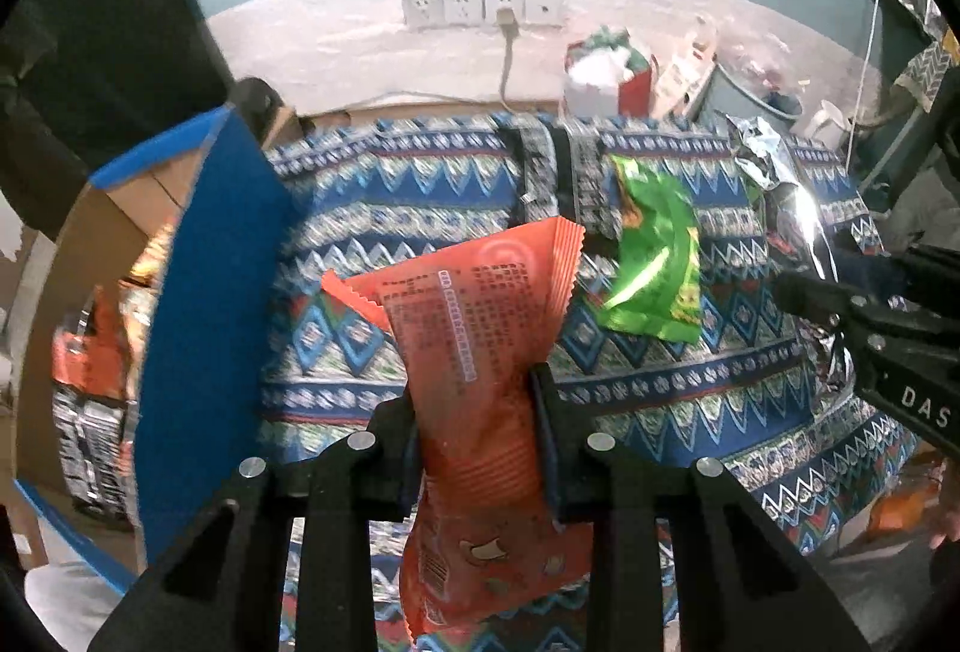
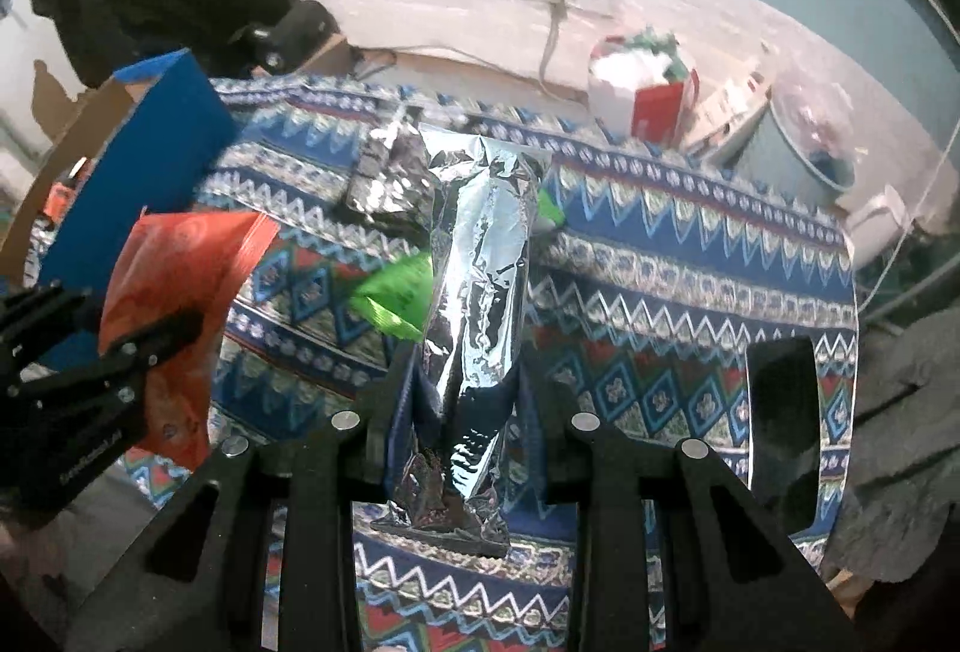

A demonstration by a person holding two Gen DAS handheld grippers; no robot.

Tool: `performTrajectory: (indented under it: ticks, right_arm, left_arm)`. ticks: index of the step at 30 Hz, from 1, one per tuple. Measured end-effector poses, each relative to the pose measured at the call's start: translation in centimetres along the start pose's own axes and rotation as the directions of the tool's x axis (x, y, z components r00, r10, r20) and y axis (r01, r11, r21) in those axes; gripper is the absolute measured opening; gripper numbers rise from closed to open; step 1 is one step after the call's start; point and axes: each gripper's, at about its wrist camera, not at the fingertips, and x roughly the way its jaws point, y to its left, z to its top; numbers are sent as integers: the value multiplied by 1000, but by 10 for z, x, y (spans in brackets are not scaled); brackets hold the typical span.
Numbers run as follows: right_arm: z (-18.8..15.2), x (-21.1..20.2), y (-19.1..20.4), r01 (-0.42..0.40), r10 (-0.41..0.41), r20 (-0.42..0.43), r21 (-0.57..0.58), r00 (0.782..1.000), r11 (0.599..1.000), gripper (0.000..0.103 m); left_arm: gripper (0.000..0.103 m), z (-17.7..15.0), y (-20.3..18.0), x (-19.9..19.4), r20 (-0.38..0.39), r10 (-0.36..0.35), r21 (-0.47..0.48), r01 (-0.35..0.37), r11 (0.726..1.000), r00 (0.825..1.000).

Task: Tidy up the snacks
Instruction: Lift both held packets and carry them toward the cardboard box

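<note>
My left gripper is shut on an orange snack packet, which hangs above the patterned cloth. My right gripper is shut on a silver foil packet, also lifted off the cloth. Between them a green packet lies flat on the cloth; in the right wrist view the green packet shows partly behind the foil. Seen from the left wrist view, the right gripper and its foil packet are at the right. In the right wrist view the left gripper holds the orange packet at the left.
A blue-sided cardboard box stands at the left with several orange and dark packets inside. Dark printed packets lie at the cloth's far side. Beyond are a red and white bag, a grey bin, wall sockets. A black phone-like slab lies at right.
</note>
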Motion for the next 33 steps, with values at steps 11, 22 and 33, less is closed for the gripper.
performTrajectory:
  ticks: [11,22,33]
  right_arm:
    - [25,-27,28,-50,53,74,-43,996,998,30]
    - [56,-34,70,-99,111,107,-111,988,989,30]
    - [88,-24,125,-143,165,104,-186,981,972,30]
  left_arm:
    - [31,18,30,-39,123,90,14,-92,996,988]
    - [31,24,69,-60,178,134,-13,-133,991,975]
    - [31,21,124,-65,180,178,-104,-161,981,967]
